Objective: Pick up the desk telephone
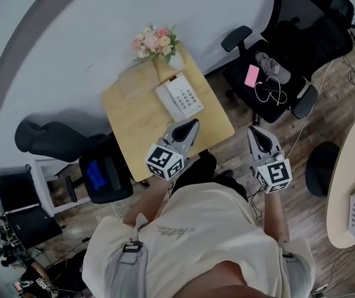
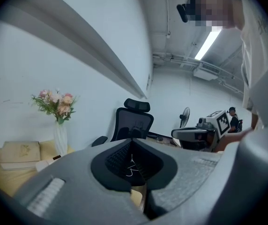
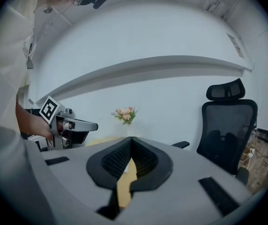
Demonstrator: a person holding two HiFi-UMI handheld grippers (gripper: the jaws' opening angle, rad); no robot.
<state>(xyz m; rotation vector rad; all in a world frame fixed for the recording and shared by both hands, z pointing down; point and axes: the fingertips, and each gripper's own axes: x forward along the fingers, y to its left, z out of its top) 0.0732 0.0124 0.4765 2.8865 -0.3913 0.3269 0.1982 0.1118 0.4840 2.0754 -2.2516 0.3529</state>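
Note:
A white desk telephone (image 1: 179, 96) with a keypad lies on the small yellow table (image 1: 134, 129), near its far side. My left gripper (image 1: 192, 125) hovers over the table's near right corner, a short way from the phone, jaws shut and empty. My right gripper (image 1: 257, 133) is held off the table's right side above the wooden floor, also shut with nothing in it. In the left gripper view the jaws (image 2: 133, 159) meet, and only a corner of the phone (image 2: 44, 165) shows. In the right gripper view the closed jaws (image 3: 131, 161) point toward the table (image 3: 124, 182).
A vase of pink flowers (image 1: 155, 43) and a beige book (image 1: 138, 78) stand at the table's far edge. A black office chair (image 1: 283, 61) carrying a pink item sits to the right. A second dark chair (image 1: 72, 148) is at the left, a round table (image 1: 351, 179) far right.

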